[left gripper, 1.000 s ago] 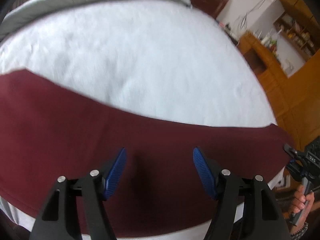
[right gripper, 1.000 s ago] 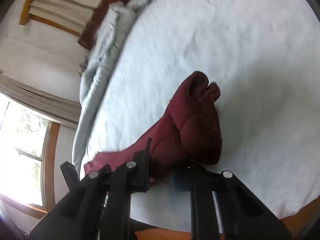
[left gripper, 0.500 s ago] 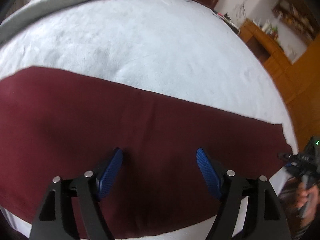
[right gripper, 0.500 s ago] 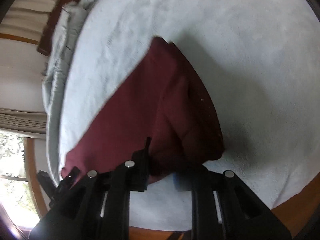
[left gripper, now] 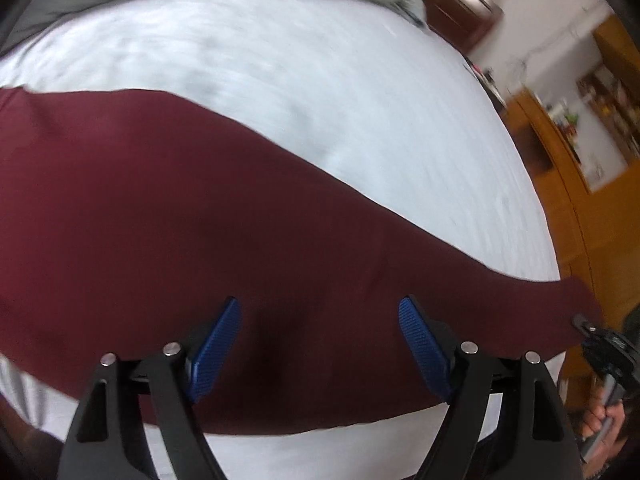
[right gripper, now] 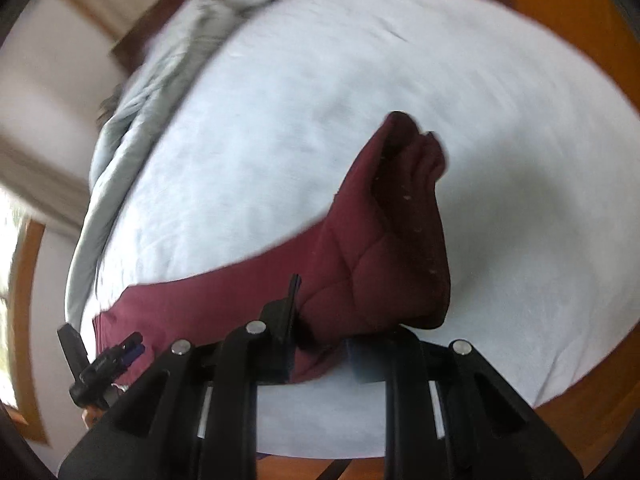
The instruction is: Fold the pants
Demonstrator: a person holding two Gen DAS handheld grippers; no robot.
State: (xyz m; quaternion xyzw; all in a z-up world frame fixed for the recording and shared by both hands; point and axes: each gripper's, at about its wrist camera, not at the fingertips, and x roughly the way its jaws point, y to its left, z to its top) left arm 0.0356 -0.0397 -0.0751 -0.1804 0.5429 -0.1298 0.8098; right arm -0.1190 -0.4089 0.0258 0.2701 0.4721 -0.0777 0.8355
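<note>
Along the near edge of the bed [left gripper: 320, 92], on its white sheet, the maroon pants [left gripper: 200, 240] lie stretched out as one long band running from the bed's left side toward its near right corner. Seen from the left wrist, the cloth lies mostly flat and smooth, widest at the left and tapering to a narrow end at the right, where it reaches the right gripper [left gripper: 592, 332] held in a hand [left gripper: 604, 416] at the bed's corner. Over the middle of that band hangs the left gripper [left gripper: 320, 320], its blue pads [left gripper: 216, 344] spread wide apart; its jaws have just been opening, and the fabric lies below the gap with neither pad pressing on it. From the right wrist, the right gripper [right gripper: 320, 344] has its fingers drawn close together, pinching a bunched corner of the pants right at the bed's near edge; its jaws have just eased slightly, yet the cloth sits caught between them. Beyond that pinch the fabric humps up into a thick, creased fold standing off the sheet. At the far side of the bed a grey quilt [right gripper: 160, 80] lies rumpled along the edge. Wooden furniture [left gripper: 568, 184] stands past the bed's right side.
</note>
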